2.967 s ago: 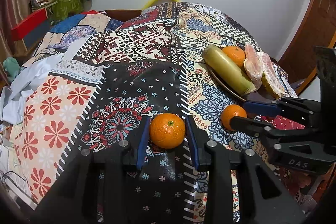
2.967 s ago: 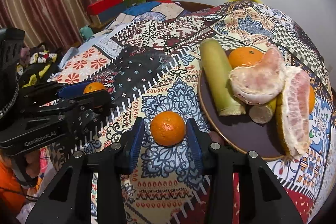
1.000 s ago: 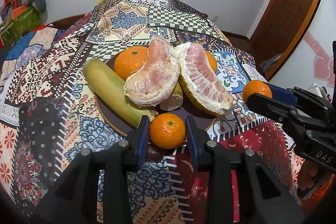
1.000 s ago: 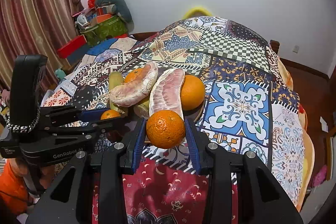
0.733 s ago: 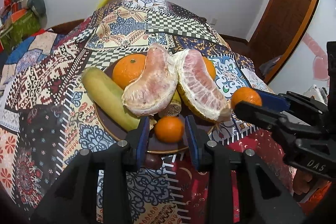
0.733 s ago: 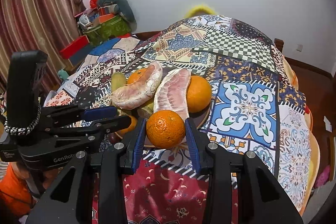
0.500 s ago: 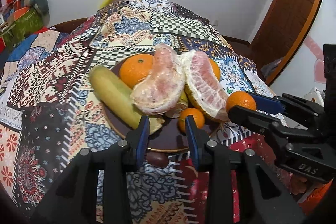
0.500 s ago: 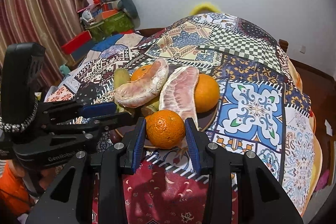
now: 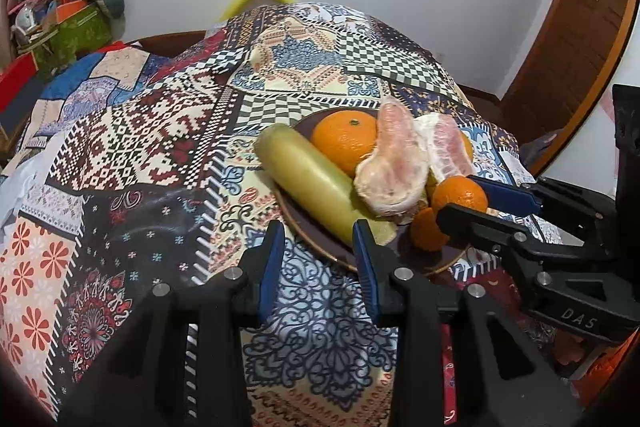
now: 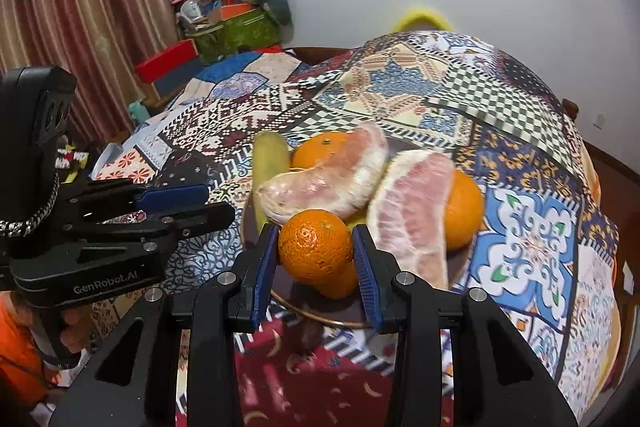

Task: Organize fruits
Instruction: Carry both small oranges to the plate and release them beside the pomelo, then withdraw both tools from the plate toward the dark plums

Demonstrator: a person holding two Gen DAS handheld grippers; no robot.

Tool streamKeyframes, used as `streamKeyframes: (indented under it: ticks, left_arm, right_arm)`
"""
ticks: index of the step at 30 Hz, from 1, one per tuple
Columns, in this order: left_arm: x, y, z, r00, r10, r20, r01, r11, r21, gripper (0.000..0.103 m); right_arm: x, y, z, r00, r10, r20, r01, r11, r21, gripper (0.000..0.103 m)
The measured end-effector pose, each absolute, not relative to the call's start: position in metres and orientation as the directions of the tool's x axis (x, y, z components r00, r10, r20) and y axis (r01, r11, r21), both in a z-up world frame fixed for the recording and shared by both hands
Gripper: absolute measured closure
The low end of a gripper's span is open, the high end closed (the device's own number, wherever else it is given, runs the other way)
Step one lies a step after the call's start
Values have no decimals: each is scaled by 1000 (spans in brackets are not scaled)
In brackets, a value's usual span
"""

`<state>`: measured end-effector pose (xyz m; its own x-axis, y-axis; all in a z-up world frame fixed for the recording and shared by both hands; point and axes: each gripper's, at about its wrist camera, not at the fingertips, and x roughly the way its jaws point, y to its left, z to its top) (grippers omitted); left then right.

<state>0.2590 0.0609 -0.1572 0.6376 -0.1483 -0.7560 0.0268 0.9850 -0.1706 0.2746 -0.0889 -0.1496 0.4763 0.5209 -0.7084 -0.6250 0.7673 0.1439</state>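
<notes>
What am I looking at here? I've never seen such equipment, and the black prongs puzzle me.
A person holds a hand tool with two pinching fingers in each hand. Each tool carries a wide-angle camera looking along its fingers. One picture comes from the left gripper, the other from the right gripper. Below lies a patterned cloth with a brown plate of oranges, peeled citrus pieces and a long yellow-green fruit. The right gripper grips an orange over the plate. The left gripper is empty, its fingers apart.
</notes>
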Motion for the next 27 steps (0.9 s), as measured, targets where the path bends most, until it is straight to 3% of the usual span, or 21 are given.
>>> streamKeyframes:
  ticks: [12, 27]
  left_arm:
    - [260, 66, -161, 634, -150, -758, 17, 984, -180, 69]
    - [249, 57, -156, 628, -163, -761, 39, 983, -178, 69]
  right_arm:
    - [278, -79, -161, 425, 511, -747, -636, 756, 155, 68]
    - [268, -91, -148, 456, 510, -729, -615, 773, 156, 65]
